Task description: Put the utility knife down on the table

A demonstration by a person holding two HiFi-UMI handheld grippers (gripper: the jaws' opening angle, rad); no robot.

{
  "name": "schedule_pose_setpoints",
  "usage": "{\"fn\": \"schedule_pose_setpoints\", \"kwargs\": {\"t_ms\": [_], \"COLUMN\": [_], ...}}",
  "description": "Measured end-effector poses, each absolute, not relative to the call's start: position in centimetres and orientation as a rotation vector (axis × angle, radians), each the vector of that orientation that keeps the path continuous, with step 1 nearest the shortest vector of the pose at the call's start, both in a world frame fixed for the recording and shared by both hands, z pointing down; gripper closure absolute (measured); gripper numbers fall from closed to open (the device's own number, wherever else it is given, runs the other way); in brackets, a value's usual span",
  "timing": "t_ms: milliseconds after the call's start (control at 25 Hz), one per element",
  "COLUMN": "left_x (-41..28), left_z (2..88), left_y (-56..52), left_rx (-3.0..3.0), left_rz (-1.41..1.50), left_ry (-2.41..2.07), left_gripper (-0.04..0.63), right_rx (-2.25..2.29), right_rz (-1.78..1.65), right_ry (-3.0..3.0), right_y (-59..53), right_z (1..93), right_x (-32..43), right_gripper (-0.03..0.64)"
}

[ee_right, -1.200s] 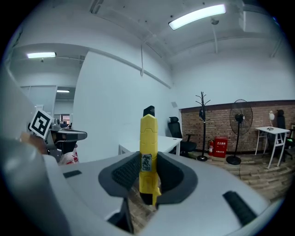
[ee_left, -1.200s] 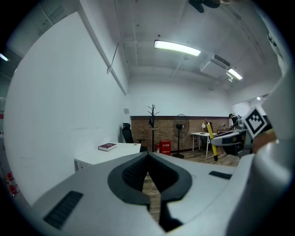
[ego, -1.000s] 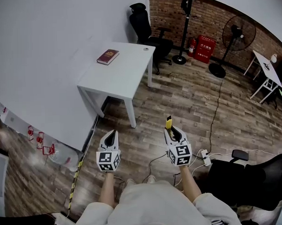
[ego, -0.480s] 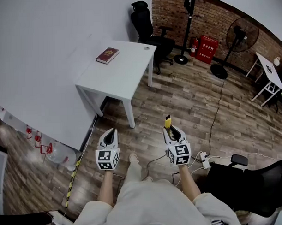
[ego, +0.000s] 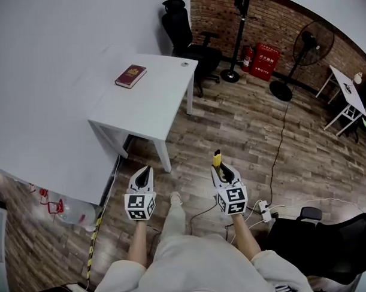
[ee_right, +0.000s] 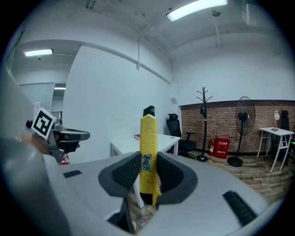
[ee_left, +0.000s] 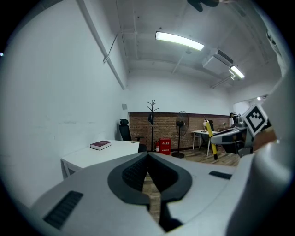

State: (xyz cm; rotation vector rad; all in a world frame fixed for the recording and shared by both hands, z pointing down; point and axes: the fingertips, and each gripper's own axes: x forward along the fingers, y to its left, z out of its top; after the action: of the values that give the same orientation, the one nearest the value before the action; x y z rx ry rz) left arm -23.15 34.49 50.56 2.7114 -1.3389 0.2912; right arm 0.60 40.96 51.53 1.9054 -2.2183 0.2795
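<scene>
Utility knife, yellow, is clamped between the jaws of my right gripper, its end poking out past their tips, over the wood floor and well apart from the white table. My left gripper hangs alongside, jaws pressed together on nothing. A dark red book lies on the table.

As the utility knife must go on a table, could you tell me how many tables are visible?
2. One white table, bearing a dark red book, stands against the wall ahead; a second white table stands far right, past the pedestal fan. Others may be hidden.
</scene>
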Motion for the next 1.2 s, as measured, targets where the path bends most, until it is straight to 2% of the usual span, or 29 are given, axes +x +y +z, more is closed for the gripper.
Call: {"fn": "schedule_pose_setpoints", "kwargs": {"t_ms": [800,1200], "left_x": [-17.3,-13.1], "left_z": [49.6,49.8], "left_y": [5.9,-3.7], "left_rx": [2.766,2.811], "left_rz": [0.272,0.264], "left_ry": [-1.179,-1.093], "left_gripper": [0.589,0.589], "right_rx": [2.008,2.066], "right_rz": [0.299,0.286], "right_ry": [-2.092,-2.049], "right_y": [15.7,7.3], "right_z": [50.2,50.2], "right_x": [5.5,8.3], "right_gripper": [0.508,0.508]}}
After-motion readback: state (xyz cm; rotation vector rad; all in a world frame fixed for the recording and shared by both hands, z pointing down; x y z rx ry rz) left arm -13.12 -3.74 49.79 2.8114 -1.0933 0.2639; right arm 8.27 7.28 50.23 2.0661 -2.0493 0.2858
